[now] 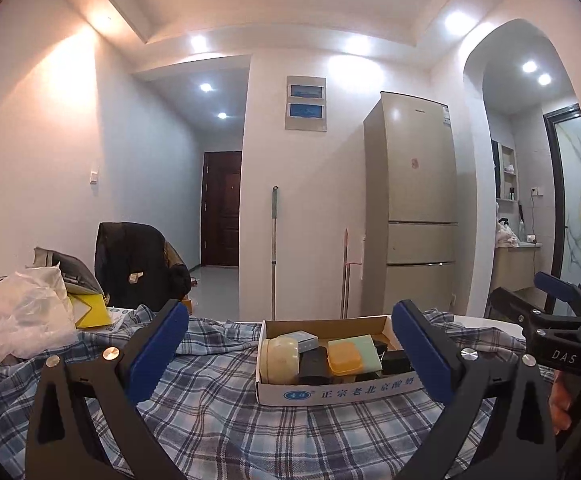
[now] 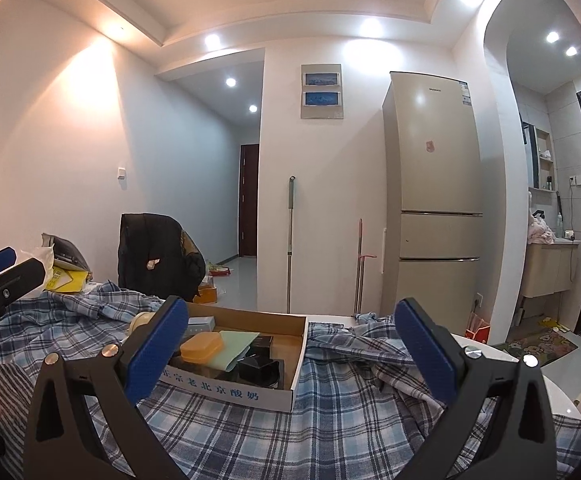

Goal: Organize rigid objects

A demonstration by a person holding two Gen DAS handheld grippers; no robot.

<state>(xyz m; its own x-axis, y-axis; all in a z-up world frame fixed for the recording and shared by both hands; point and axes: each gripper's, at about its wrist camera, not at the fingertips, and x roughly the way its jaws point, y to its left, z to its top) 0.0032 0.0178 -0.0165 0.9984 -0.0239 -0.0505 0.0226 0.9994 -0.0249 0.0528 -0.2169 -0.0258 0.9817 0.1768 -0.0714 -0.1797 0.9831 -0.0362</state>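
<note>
Resting on the blue-and-white plaid cloth that covers the tabletop, a shallow white cardboard box with blue printed lettering holds the rigid objects: a cream round jar lying on its side at the left end, an orange rounded plastic case on a pale green flat slab, a small grey-blue box behind, and black boxes. Both the left hand-held gripper and right hand-held gripper hover near it, fingers spread wide, empty.
</note>
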